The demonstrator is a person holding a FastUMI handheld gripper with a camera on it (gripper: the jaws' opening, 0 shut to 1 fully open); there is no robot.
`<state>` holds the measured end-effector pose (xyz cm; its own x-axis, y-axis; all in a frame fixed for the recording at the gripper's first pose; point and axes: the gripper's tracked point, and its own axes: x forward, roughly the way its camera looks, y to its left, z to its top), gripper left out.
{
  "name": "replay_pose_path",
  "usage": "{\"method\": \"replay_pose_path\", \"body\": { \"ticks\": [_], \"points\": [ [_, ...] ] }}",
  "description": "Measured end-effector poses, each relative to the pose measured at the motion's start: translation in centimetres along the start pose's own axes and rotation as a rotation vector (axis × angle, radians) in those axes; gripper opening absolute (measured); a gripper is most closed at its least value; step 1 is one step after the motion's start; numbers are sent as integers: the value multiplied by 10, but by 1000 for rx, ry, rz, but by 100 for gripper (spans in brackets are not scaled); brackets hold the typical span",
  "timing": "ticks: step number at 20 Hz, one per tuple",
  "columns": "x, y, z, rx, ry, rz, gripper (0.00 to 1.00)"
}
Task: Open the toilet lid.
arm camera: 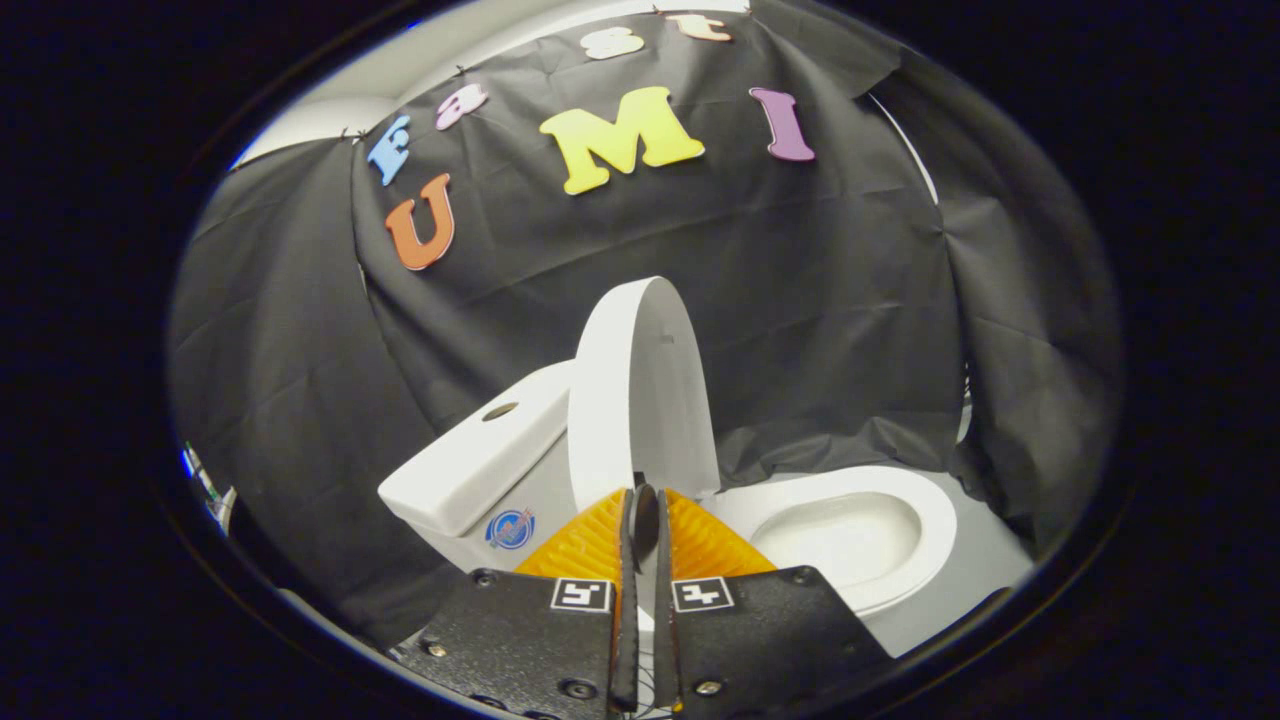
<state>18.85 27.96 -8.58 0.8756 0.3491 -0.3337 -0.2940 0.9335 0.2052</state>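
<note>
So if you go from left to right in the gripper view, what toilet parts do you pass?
Tank → raised lid, standing upright just beyond the gripper, whose fingers are almost together → open bowl.

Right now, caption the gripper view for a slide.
Claw nearly shut before the raised toilet lid, bowl exposed.
</note>
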Motion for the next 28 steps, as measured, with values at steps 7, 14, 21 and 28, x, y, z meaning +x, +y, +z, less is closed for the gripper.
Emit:
{"method": "replay_pose_path", "body": {
  "ticks": [7, 14, 21, 28],
  "points": [
    [3, 18, -3, -53, 14, -5, 9],
    [8, 38, -8, -113, 25, -14, 9],
    [13, 55, -11, -152, 40, -14, 9],
    [21, 73, -17, -247, 47, -64, 9]
  ]
}}
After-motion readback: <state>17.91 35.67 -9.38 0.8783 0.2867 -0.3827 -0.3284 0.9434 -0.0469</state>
